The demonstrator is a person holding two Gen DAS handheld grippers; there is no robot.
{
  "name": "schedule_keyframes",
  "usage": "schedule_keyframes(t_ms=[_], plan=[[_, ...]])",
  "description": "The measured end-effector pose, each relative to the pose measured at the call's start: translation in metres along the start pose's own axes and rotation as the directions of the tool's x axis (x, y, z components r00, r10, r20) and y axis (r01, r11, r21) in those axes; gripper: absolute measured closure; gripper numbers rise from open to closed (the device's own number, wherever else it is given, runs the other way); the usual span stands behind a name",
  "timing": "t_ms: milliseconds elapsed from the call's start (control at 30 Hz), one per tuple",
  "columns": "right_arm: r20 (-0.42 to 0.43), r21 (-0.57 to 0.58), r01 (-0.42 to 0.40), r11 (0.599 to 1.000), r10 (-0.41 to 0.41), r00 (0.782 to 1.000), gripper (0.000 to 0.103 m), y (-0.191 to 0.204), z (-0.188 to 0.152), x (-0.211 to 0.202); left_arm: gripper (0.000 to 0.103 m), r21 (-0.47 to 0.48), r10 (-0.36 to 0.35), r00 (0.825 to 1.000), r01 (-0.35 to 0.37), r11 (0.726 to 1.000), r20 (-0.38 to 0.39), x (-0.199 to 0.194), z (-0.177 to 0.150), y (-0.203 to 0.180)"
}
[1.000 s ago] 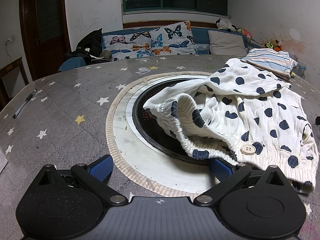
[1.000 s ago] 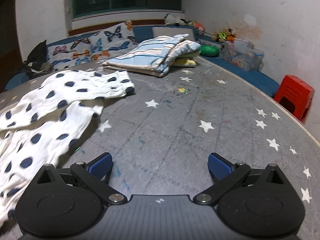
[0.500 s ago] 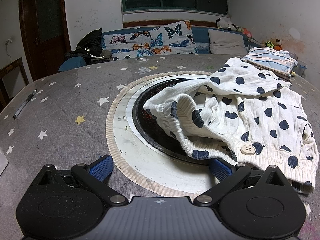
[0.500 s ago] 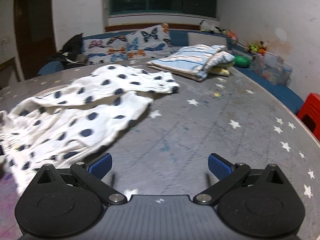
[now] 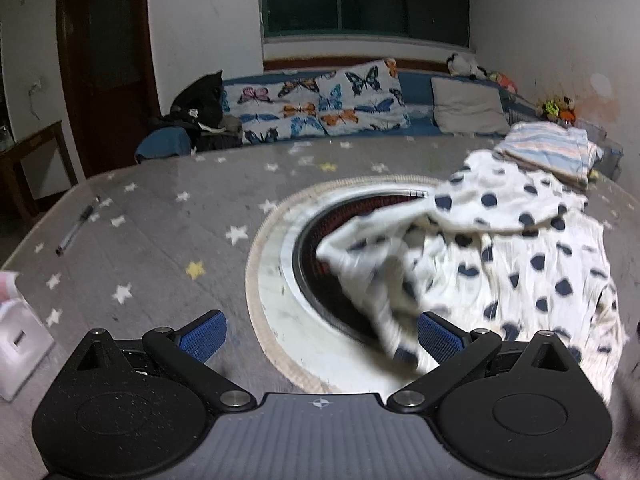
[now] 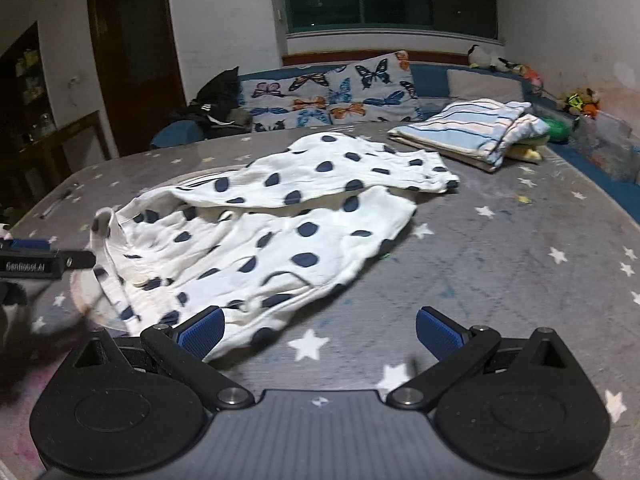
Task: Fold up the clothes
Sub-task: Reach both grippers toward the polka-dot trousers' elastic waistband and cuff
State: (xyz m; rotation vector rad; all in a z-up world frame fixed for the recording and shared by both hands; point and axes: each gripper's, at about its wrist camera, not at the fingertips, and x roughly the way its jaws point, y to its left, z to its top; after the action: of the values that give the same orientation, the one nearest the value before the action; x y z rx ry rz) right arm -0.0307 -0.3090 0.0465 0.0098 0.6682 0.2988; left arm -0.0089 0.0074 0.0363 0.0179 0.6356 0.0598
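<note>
A white garment with dark blue spots (image 5: 500, 252) lies crumpled on the grey star-print table, partly over the round inset hob (image 5: 316, 252). It also shows in the right wrist view (image 6: 260, 232), spread out in front and to the left. My left gripper (image 5: 320, 330) is open and empty, its right pad (image 5: 438, 338) close beside the garment's ribbed hem. My right gripper (image 6: 318, 330) is open and empty, its left pad (image 6: 200, 330) at the garment's near edge. The left gripper's body (image 6: 44, 264) shows at the left edge of the right wrist view.
A folded striped cloth (image 6: 472, 132) lies at the table's far right, also in the left wrist view (image 5: 552, 152). A pen (image 5: 76, 228) lies at the far left. A white object (image 5: 16, 340) sits at the left edge. A sofa with butterfly cushions (image 6: 332, 96) stands behind.
My left gripper has lifted and pulled back, and the view is blurred. My right gripper has swung left toward the garment, whose edge now lies at its left pad.
</note>
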Motion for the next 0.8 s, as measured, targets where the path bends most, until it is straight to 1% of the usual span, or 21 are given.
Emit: schedule_keyframes(t_ms=[133,267,367,633,700,767,800], plan=[[-0.014,-0.005,-0.030,1.000,0.030,0.999,0.001,0.007,-0.001,0.002,0.000,-0.020,0.002,1.000,-0.002,1.000,0.020,0.000,0.014,0.001],[-0.019,-0.005,-0.053,0.999,0.053,0.998,0.002,0.013,-0.002,0.004,0.000,-0.032,0.016,1.000,-0.016,0.999,-0.002,0.013,0.023,0.001],[-0.035,-0.002,-0.070,0.998,0.070,0.997,0.005,0.015,-0.002,0.007,0.003,-0.031,0.016,1.000,-0.017,0.999,-0.018,0.021,0.026,-0.001],[-0.064,0.012,-0.107,0.994,0.107,0.992,0.012,0.023,-0.006,0.015,0.032,-0.025,-0.012,0.998,0.010,1.000,-0.062,0.037,0.026,-0.002],[-0.068,0.014,-0.116,0.993,0.117,0.991,0.014,0.025,-0.005,0.016,0.041,-0.022,-0.022,0.997,0.020,1.000,-0.071,0.039,0.024,-0.003],[-0.074,0.012,-0.123,0.992,0.123,0.990,0.017,0.027,-0.005,0.018,0.045,-0.018,-0.029,0.997,0.028,0.999,-0.077,0.041,0.024,-0.004],[-0.077,0.012,-0.128,0.992,0.129,0.989,0.018,0.028,-0.005,0.019,0.049,-0.016,-0.033,0.996,0.031,0.999,-0.079,0.042,0.023,-0.005]])
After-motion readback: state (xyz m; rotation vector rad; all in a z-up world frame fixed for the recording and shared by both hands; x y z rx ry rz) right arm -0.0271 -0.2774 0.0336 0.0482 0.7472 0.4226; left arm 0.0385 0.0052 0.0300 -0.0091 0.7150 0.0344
